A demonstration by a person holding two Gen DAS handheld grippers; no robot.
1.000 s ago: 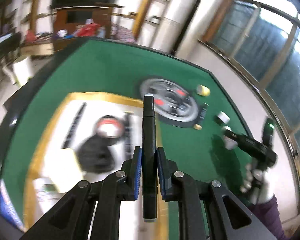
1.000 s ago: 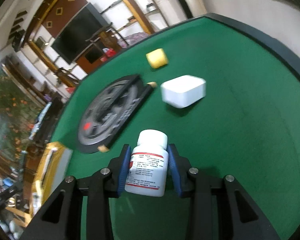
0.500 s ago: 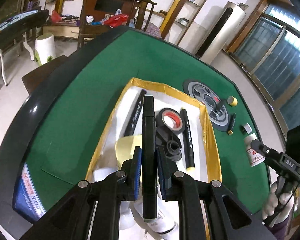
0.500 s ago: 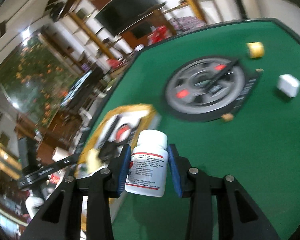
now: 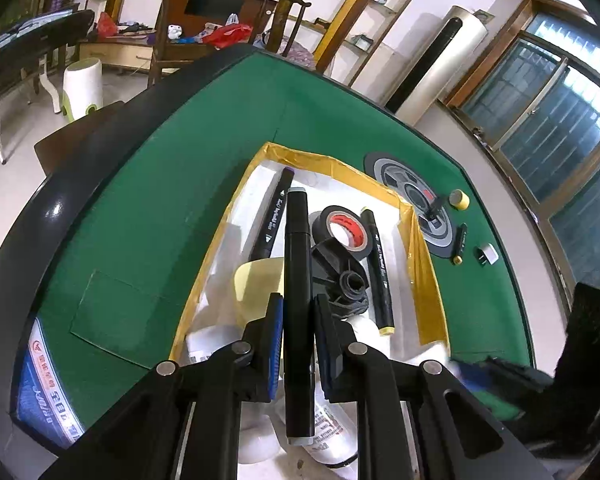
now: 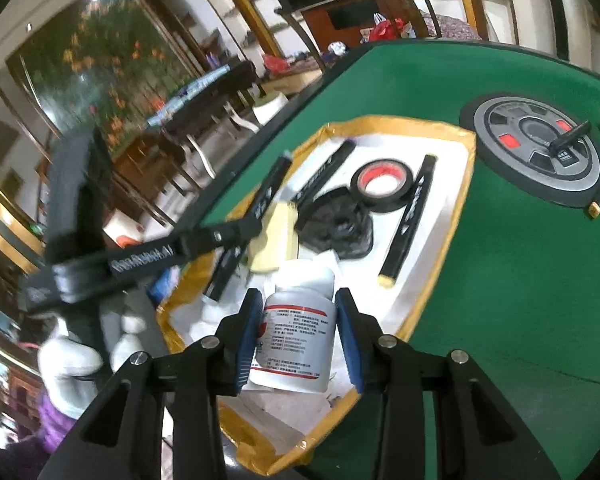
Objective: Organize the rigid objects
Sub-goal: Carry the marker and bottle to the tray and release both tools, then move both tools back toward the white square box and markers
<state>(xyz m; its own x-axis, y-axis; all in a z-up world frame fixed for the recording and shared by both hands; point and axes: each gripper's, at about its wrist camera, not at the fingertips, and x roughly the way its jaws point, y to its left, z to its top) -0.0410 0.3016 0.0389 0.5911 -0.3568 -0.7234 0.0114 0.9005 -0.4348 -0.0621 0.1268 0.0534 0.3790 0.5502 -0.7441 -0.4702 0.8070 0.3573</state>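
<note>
A: What is in the tray (image 5: 342, 168)?

B: From the left wrist view, left to right: a marker (image 5: 271, 216) along the left wall, a yellow pad (image 5: 258, 284), a roll of black tape (image 5: 342, 230), a black lump (image 5: 342, 276) below it, then a 2nd marker (image 5: 380, 276) with a yellow cap near the right wall. White bottles (image 5: 332, 428) lie at the near end.

A: And the left claw (image 5: 298, 340)?

B: It pinches a black pen (image 5: 298, 304) over the tray. The pen's long axis runs straight away from the camera, its tip toward the tray's far wall.

A: The right claw (image 6: 296, 336)?

B: It grips a white bottle (image 6: 298, 330) by its sides, upright, cap away from the camera, above the near end of the tray (image 6: 466, 176).

A: What lies outside the tray?

B: On the green bench (image 5: 148, 184), right of the tray, a round grey disc (image 5: 414, 200), a yellow roll (image 5: 459, 199), a small pen (image 5: 460, 244) and a white plug (image 5: 487, 255).
</note>
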